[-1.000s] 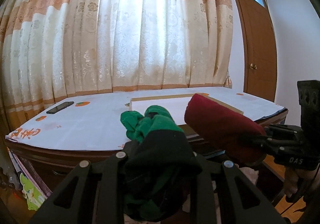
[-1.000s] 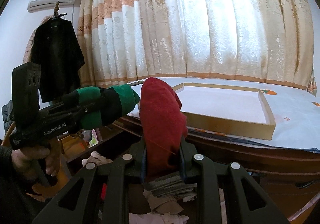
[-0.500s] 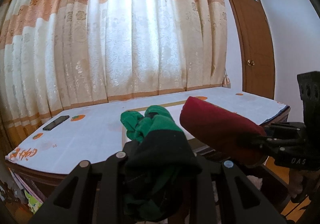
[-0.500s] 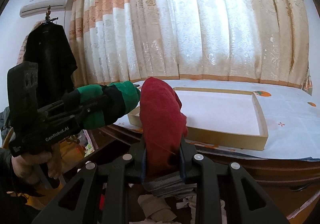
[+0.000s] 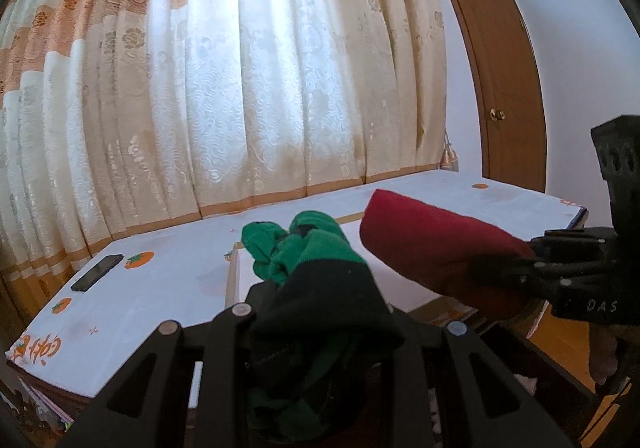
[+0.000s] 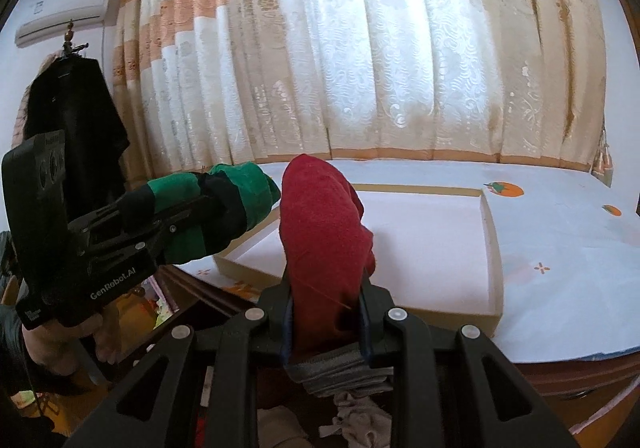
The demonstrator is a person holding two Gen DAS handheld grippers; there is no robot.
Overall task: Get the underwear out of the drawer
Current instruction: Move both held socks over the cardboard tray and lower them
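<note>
My left gripper is shut on a rolled green and black underwear, which sticks up between its fingers. My right gripper is shut on a rolled dark red underwear with a grey waistband below. Both rolls hang in the air side by side at the near edge of a table. In the right wrist view the left gripper with the green roll sits at the left. In the left wrist view the right gripper with the red roll sits at the right. The drawer is out of sight.
A shallow cardboard box lid lies on the white-covered table just ahead. A dark phone lies at the table's left. Curtains hang behind, a wooden door stands at the right. Loose clothes lie below.
Both grippers have risen and moved forward toward the table with their rolls still held. More of the tabletop and the box lid's inside now shows below them.
</note>
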